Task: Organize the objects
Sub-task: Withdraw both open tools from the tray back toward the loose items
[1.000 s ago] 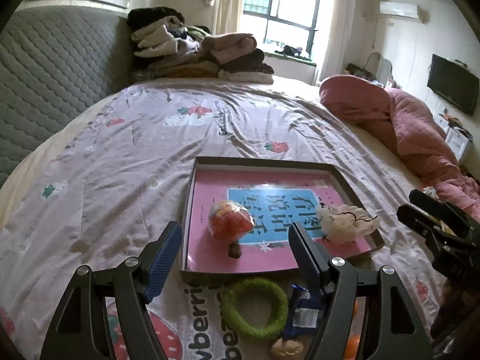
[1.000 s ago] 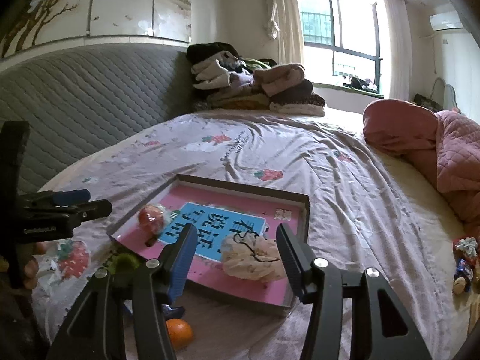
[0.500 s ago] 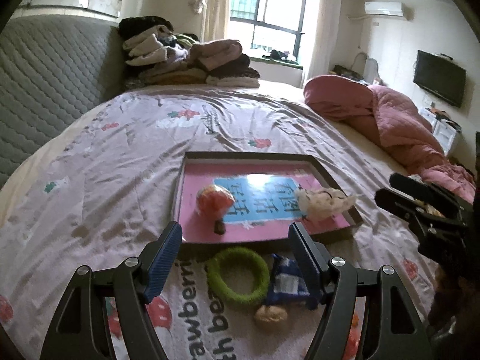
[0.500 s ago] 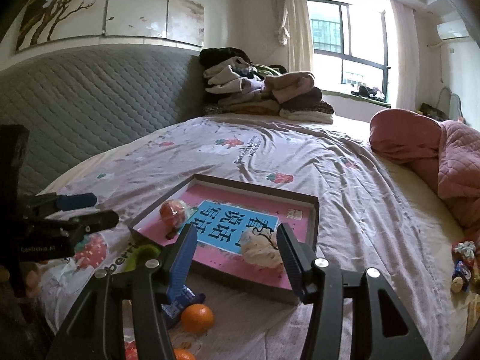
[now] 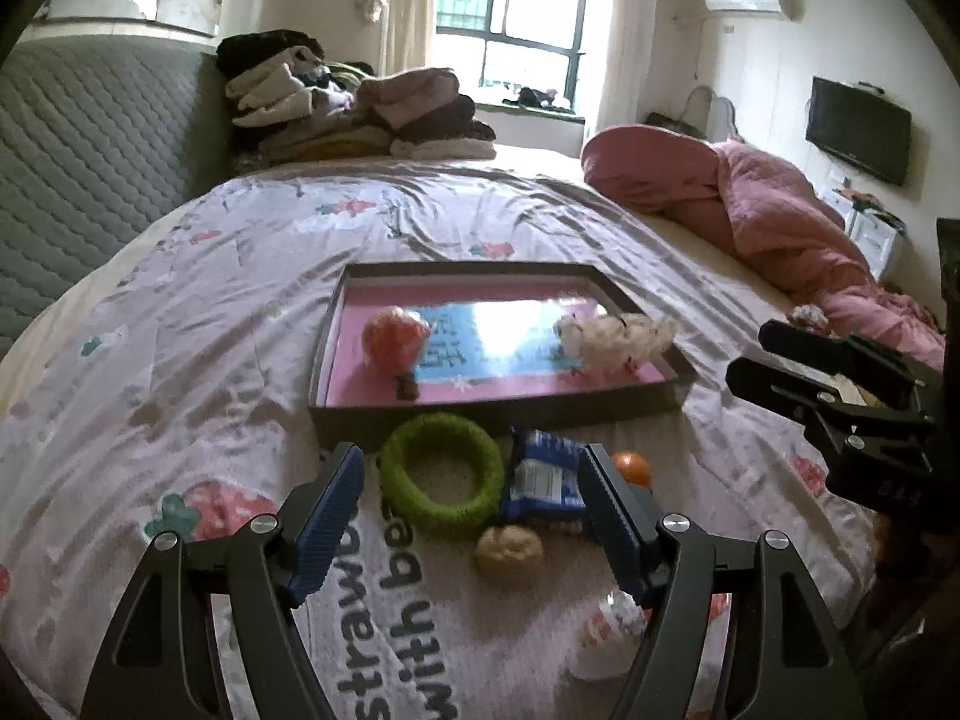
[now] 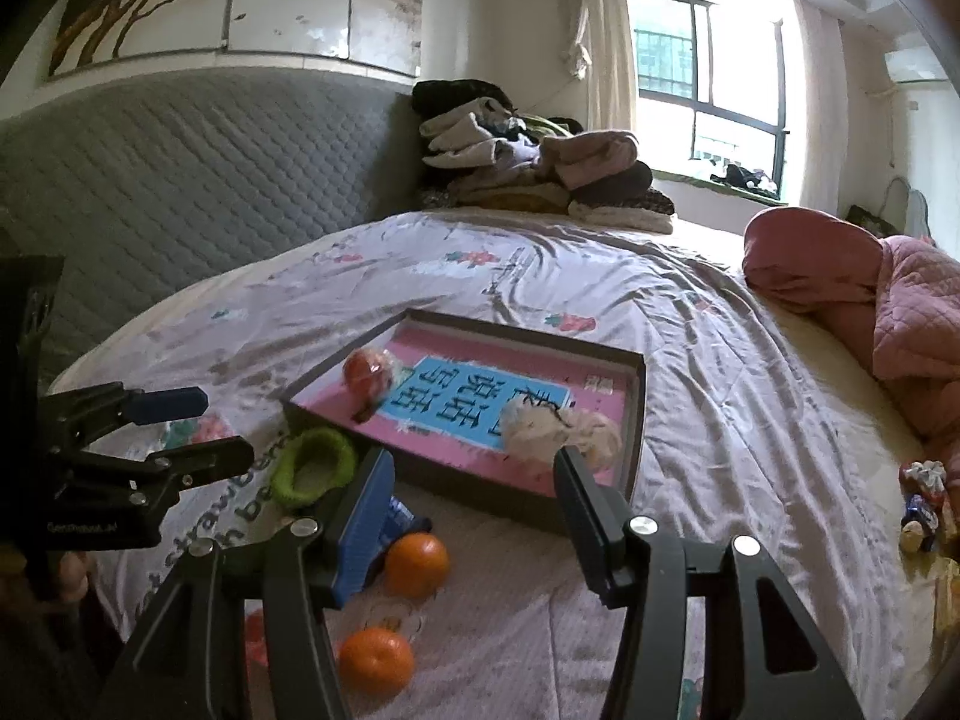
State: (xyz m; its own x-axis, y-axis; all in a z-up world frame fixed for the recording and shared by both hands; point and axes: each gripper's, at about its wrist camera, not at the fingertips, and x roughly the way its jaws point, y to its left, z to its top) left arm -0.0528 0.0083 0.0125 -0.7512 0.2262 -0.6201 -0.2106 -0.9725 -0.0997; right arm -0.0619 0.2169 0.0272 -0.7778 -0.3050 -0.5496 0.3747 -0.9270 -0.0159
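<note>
I have both grippers hanging over the near end of the bed (image 5: 252, 276), which wears a pale sheet printed with strawberries. My left gripper (image 5: 474, 516) stands wide with nothing between its blue pads; through that gap I see a green ring (image 5: 441, 477) lying flat on the sheet and, touching its right side, a blue snack packet (image 5: 540, 480). A small beige lump (image 5: 510, 547) sits just in front of those two (too blurred for me to say what it is).

My right gripper (image 6: 474, 498) is parted too, somewhat narrower than the left, and it grips nothing. Below it on the sheet lie two oranges: one orange (image 6: 416, 564) beside the left pad, a second orange (image 6: 376, 660) nearer to me.

The shallow tray (image 5: 480, 417) lies on the bed just beyond the ring, its near wall almost touching it. Its floor is pink with a blue panel of lettering. Inside, toward the left, sits a red ball in clear wrap (image 5: 395, 343) with a small dark bit on the tray floor just in front of it; at the right end rests a cream fluffy bundle (image 5: 618, 336) against the wall.

From the left camera the right gripper shows at the right edge, well apart from the tray. Further back, a heap of folded clothes (image 6: 540, 168) is stacked by the grey quilted headboard (image 6: 180, 180), and a pink quilt (image 5: 780, 222) lies bunched along the right side of the bed.
</note>
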